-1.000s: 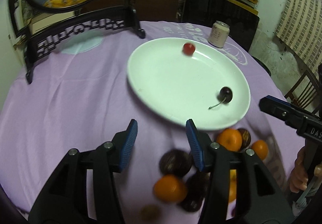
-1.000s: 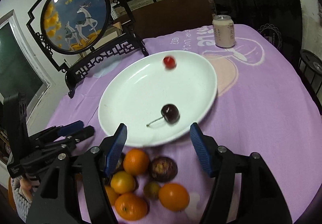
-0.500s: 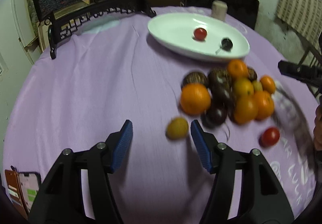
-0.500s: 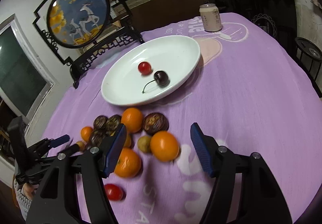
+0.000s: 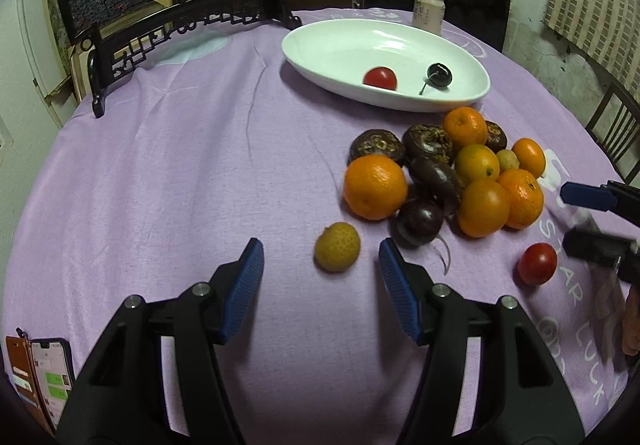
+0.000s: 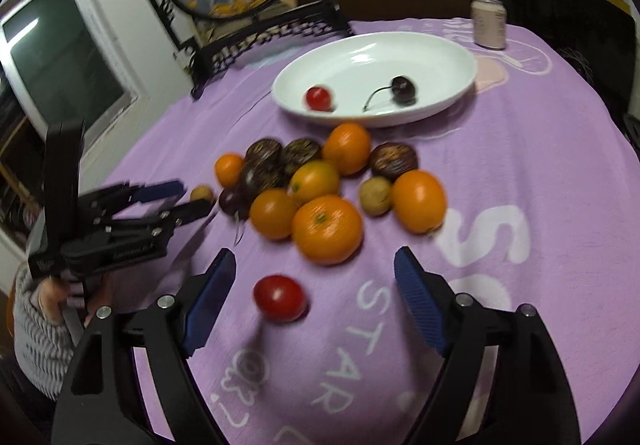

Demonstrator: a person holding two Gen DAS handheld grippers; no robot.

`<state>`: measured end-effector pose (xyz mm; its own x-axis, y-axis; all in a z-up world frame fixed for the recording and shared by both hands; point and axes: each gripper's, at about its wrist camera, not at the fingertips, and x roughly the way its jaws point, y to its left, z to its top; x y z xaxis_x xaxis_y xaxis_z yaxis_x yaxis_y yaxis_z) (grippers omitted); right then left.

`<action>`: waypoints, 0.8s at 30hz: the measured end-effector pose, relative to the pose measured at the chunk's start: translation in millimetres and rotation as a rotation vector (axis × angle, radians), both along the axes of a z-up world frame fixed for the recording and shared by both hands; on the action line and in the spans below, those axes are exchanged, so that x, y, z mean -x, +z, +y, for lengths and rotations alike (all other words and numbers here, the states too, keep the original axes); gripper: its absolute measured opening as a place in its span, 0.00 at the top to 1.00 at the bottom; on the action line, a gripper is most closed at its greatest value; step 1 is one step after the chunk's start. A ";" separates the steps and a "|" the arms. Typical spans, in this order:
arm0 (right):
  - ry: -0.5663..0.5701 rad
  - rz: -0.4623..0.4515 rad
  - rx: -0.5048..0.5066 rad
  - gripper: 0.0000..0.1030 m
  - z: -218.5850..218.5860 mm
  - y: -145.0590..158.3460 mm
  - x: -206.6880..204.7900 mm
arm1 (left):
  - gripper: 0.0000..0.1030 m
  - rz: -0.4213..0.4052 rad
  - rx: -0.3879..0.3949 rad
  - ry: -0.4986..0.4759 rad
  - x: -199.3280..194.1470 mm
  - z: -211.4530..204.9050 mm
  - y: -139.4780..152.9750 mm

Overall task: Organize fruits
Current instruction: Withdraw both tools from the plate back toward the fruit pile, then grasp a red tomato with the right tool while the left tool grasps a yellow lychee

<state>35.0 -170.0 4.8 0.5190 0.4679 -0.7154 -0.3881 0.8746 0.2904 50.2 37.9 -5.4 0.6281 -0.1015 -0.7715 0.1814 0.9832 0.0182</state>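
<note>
The left claw point(image 5: 320, 265) is released, its pads flanking a small yellow fruit point(image 5: 337, 252) at lower centre of its view, apart from the pile point(image 5: 444, 173) to the right. The right claw point(image 6: 312, 287) is also released, a red tomato point(image 6: 279, 297) nearer its left pad. The plate point(image 5: 320, 49), at upper right, holds a tomato and a cherry. Best to centre each fruit between the pads, come down level to the surface, and clench gently: both are round and likely to roll.
</note>
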 end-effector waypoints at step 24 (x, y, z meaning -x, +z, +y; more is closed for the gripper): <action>0.122 -0.044 0.202 0.66 41.9 -19.3 16.5 | 0.70 0.015 0.010 -0.040 -9.0 -6.4 -6.1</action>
<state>18.5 -128.1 -14.5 0.5004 0.3786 -0.7786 -0.5031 0.8591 0.0944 59.1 31.5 -11.5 0.6114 -0.1343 -0.7798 0.2209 0.9753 0.0052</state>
